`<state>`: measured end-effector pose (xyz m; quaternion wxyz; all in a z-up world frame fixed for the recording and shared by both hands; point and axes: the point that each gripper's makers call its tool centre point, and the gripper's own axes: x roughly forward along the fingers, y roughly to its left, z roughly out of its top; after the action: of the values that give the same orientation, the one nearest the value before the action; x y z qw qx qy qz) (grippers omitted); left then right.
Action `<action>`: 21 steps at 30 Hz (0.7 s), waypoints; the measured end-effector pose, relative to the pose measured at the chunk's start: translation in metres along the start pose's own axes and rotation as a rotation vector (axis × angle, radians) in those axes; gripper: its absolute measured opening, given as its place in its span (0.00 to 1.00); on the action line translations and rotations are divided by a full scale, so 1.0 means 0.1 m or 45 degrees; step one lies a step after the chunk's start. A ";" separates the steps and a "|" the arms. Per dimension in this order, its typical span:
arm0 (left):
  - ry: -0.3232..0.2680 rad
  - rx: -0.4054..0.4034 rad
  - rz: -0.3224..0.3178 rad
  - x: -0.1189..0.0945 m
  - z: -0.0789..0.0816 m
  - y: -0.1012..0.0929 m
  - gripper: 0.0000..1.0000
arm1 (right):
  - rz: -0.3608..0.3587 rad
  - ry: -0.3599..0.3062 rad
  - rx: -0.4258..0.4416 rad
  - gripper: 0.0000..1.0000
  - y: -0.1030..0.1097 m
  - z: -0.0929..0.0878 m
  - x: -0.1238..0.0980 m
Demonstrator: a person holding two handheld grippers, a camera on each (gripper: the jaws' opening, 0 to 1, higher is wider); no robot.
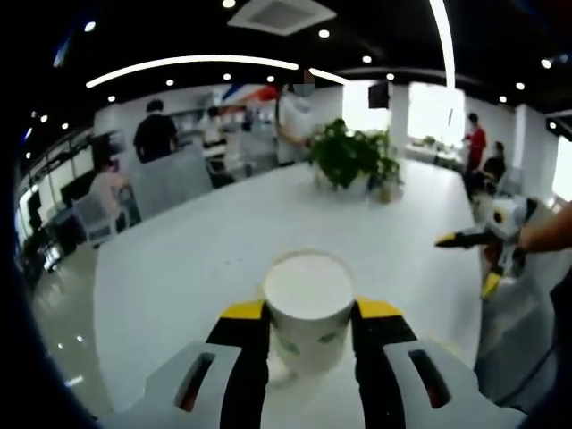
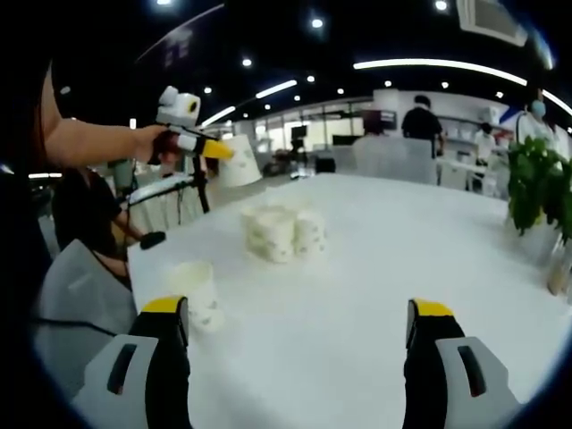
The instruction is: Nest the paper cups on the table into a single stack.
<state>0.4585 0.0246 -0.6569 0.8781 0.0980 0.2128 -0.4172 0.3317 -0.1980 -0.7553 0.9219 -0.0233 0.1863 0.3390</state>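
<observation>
Left gripper (image 1: 310, 335) is clamping a paper cup (image 1: 309, 311).
Right gripper (image 2: 299, 326) is gaping wide, holding nothing; cup cluster (image 2: 282, 232) at 12 o'clock.

Black jaws, yellow tips, white housings.

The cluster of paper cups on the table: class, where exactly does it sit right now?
In the right gripper view, the cluster of paper cups stands on the white table, left of centre, beyond a single cup near the table's left edge.
</observation>
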 end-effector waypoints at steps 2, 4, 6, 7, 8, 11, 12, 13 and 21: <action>-0.008 0.010 -0.006 0.00 0.01 -0.02 0.34 | 0.002 -0.002 -0.001 1.00 0.00 0.01 0.00; -0.009 0.014 -0.016 0.00 0.01 -0.04 0.34 | 0.003 -0.007 -0.005 1.00 0.00 0.03 0.00; -0.012 0.020 -0.026 -0.01 0.02 -0.07 0.34 | 0.005 -0.009 -0.006 1.00 0.01 0.04 0.01; -0.013 0.022 -0.028 -0.01 0.02 -0.08 0.34 | 0.006 -0.011 -0.007 1.00 0.01 0.05 0.00; -0.013 0.024 -0.030 -0.01 0.03 -0.09 0.34 | 0.007 -0.013 -0.009 1.00 0.01 0.07 0.01; -0.020 0.022 -0.041 -0.01 0.04 -0.13 0.34 | 0.012 -0.019 -0.012 1.00 0.02 0.10 0.01; -0.021 0.024 -0.045 -0.01 0.05 -0.13 0.34 | 0.014 -0.020 -0.013 1.00 0.03 0.11 0.02; -0.024 0.028 -0.051 -0.01 0.06 -0.15 0.34 | 0.017 -0.023 -0.019 1.00 0.04 0.13 0.02; -0.049 0.050 -0.107 -0.03 0.12 -0.33 0.34 | 0.046 -0.042 -0.039 1.00 0.10 0.25 0.04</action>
<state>0.4343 0.0015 -0.6446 0.8616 0.0982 0.1914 -0.4598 0.3362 -0.1831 -0.7327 0.9181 -0.0285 0.1664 0.3587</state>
